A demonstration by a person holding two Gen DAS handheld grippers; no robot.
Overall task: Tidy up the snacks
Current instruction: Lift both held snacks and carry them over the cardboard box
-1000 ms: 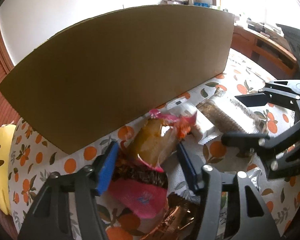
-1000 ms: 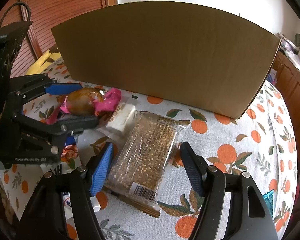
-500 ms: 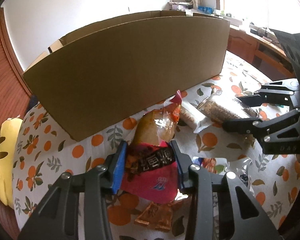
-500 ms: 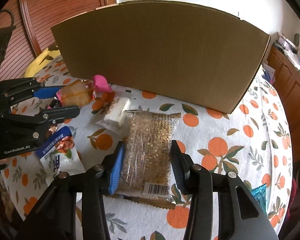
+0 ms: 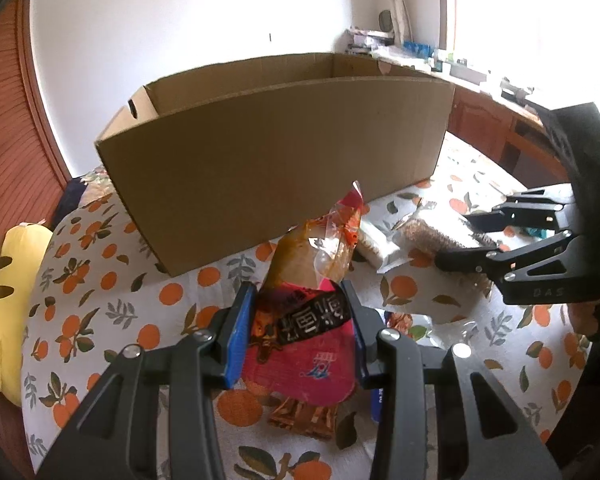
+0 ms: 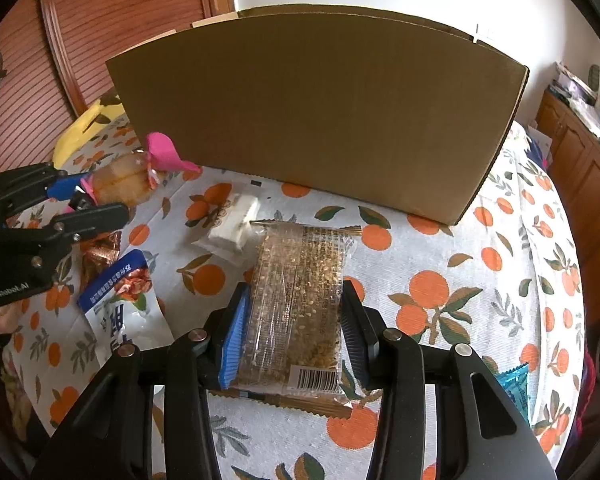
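My left gripper (image 5: 298, 332) is shut on a pink and clear snack bag (image 5: 312, 304) holding a brown pastry, lifted off the table in front of the open cardboard box (image 5: 276, 156). In the right wrist view the same left gripper (image 6: 82, 204) and pink snack bag (image 6: 128, 178) show at the left. My right gripper (image 6: 292, 334) is shut on a clear pack of sesame bars (image 6: 300, 296), held a little above the tablecloth before the cardboard box (image 6: 320, 116). In the left wrist view the right gripper (image 5: 466, 240) grips the sesame bars (image 5: 428, 236) at the right.
On the orange-print tablecloth (image 6: 440, 292) lie a small white wrapped sweet (image 6: 236, 224), a blue and white packet (image 6: 118, 300), a copper-coloured wrapper (image 6: 100, 254) and a teal packet (image 6: 514, 386). A yellow cushion (image 5: 4, 300) sits at the left edge. Wooden cabinets (image 6: 580, 168) stand at the right.
Both grippers closed on their snacks. The left one lifted the pink bag up and back from the table, so the box's open top now shows. The right one barely moved.
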